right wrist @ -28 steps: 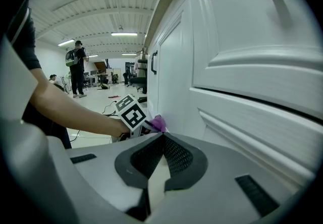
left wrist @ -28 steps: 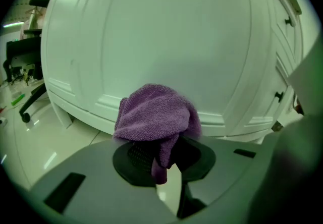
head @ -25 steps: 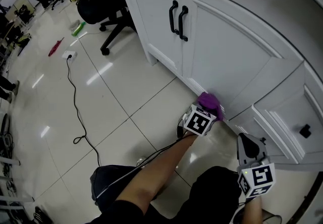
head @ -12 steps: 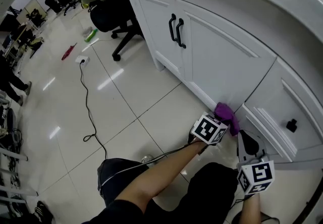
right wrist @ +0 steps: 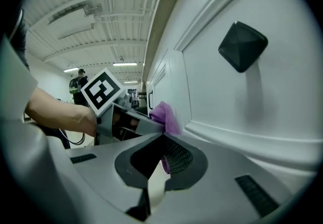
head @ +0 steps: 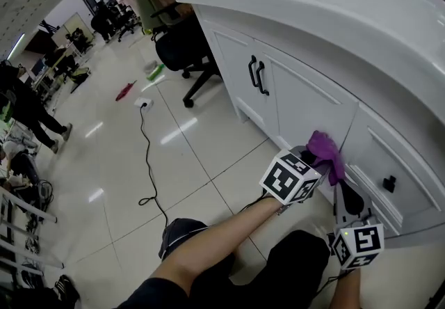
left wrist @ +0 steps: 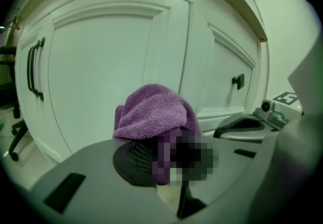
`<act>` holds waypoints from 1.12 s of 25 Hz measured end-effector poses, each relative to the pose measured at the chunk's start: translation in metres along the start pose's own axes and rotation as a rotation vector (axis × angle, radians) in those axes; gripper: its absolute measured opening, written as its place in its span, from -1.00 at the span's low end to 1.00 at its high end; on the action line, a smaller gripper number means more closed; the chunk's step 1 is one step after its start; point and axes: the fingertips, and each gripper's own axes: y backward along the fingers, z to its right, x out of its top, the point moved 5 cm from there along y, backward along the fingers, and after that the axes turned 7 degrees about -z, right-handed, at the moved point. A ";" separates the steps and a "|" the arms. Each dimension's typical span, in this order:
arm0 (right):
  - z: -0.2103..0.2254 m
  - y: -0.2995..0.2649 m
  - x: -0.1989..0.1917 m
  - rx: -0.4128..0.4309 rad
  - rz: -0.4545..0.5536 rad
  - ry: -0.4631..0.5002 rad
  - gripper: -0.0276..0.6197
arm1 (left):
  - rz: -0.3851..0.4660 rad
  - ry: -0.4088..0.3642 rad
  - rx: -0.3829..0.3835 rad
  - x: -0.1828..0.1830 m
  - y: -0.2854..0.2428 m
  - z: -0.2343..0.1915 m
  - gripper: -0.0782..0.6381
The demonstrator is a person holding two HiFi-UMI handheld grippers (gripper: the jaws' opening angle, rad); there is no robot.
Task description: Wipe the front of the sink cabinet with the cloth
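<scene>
Purple cloth (left wrist: pixel 151 109) gripped by left tool (left wrist: pixel 162 148); right gripper view shows right tool (right wrist: pixel 162 141) closed.

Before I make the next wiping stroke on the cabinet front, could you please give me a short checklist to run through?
1. Grip on the cloth: the left gripper is shut on the purple cloth. Ok.
2. Contact: the cloth appears to touch the cabinet front. Ok.
3. Spare tool out of the way: the right gripper is shut, empty and apart from the cloth. Ok.
4. Path to the right: the drawer knob sticks out there. Not ok for a straight sweep; probably steer around it.
5. Dirt on the panels: cannot tell.
</scene>
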 end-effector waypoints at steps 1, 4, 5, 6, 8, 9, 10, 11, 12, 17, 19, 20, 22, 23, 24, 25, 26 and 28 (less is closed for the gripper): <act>0.000 0.001 0.004 0.004 0.009 0.001 -0.91 | 0.018 -0.009 0.009 0.009 0.007 0.001 -0.59; -0.002 0.002 0.016 0.017 0.039 0.009 -0.91 | 0.077 -0.043 0.036 0.036 0.026 0.004 -0.59; -0.003 0.002 0.020 0.022 0.052 0.010 -0.91 | 0.100 -0.057 0.047 0.047 0.034 0.005 -0.59; -0.004 0.001 0.024 0.029 0.067 0.009 -0.91 | 0.123 -0.073 0.061 0.058 0.042 0.005 -0.59; -0.007 -0.003 0.033 0.047 0.096 0.008 -0.91 | 0.154 -0.114 0.095 0.079 0.057 0.003 -0.59; -0.008 -0.006 0.037 0.055 0.107 0.006 -0.91 | 0.165 -0.133 0.112 0.087 0.063 0.001 -0.59; -0.008 -0.010 0.040 0.061 0.114 0.007 -0.91 | 0.176 -0.144 0.126 0.094 0.068 -0.003 -0.59; -0.008 -0.015 0.043 0.065 0.119 0.011 -0.91 | 0.187 -0.148 0.137 0.099 0.073 -0.009 -0.59; -0.009 -0.021 0.045 0.063 0.121 0.013 -0.91 | 0.198 -0.149 0.146 0.103 0.078 -0.017 -0.59; -0.020 -0.051 0.063 0.033 0.104 0.061 -0.91 | 0.258 -0.138 0.188 0.115 0.103 -0.077 -0.59; -0.028 -0.067 0.070 0.022 0.086 0.093 -0.91 | 0.305 -0.142 0.210 0.121 0.118 -0.103 -0.59; -0.033 -0.076 0.073 0.017 0.076 0.108 -0.91 | 0.326 -0.150 0.223 0.125 0.126 -0.117 -0.59; -0.045 -0.096 0.081 0.007 0.059 0.134 -0.91 | 0.344 -0.168 0.250 0.135 0.141 -0.146 -0.59; -0.051 -0.107 0.085 0.003 0.051 0.144 -0.91 | 0.344 -0.174 0.263 0.138 0.149 -0.161 -0.59; -0.058 -0.118 0.089 -0.001 0.044 0.151 -0.91 | 0.342 -0.178 0.275 0.141 0.156 -0.176 -0.59; -0.064 -0.128 0.094 -0.007 0.039 0.155 -0.91 | 0.337 -0.178 0.284 0.142 0.162 -0.190 -0.59; -0.070 -0.138 0.098 -0.014 0.035 0.158 -0.91 | 0.330 -0.177 0.288 0.142 0.167 -0.205 -0.59; -0.082 -0.158 0.108 -0.029 0.030 0.170 -0.91 | 0.318 -0.176 0.285 0.140 0.169 -0.232 -0.59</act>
